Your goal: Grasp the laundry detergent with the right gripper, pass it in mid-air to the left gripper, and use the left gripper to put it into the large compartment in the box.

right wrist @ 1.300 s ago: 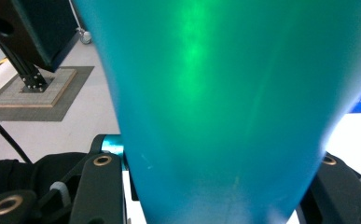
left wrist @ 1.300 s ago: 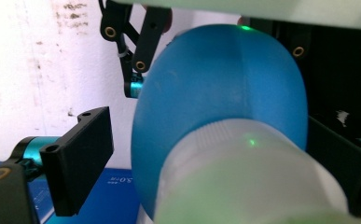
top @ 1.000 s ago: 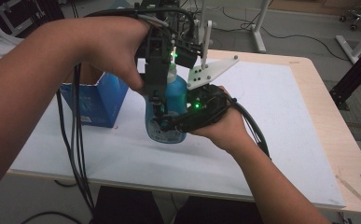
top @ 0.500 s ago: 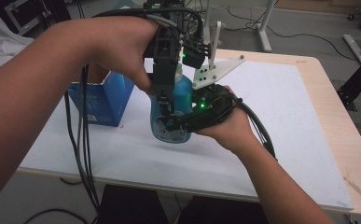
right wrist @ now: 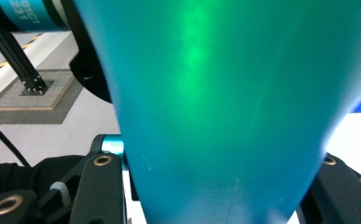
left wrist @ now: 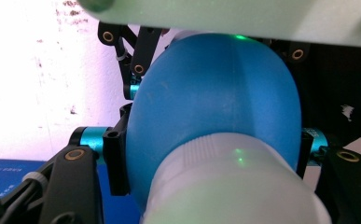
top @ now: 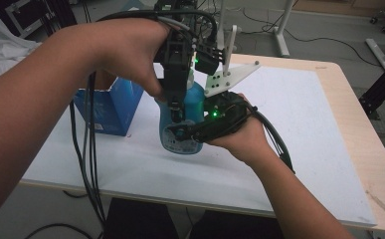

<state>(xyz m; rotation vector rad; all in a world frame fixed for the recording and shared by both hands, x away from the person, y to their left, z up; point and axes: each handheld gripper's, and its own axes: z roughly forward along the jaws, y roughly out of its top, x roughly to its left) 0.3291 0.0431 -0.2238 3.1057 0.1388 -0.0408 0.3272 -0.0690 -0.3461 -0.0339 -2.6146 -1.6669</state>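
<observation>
Closing in from above, the left gripper (top: 176,107) now clamps the blue bottle's (top: 182,122) white cap; the right gripper (top: 182,133) grips its body, standing mid-table (top: 304,114) beside the blue box (top: 111,112).

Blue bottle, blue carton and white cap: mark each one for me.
blue bottle (top: 182,144), high view, on its label near the base.
blue carton (top: 111,112), high view, on its front face.
white cap (left wrist: 229,182), left gripper view, on its ribbed side.
</observation>
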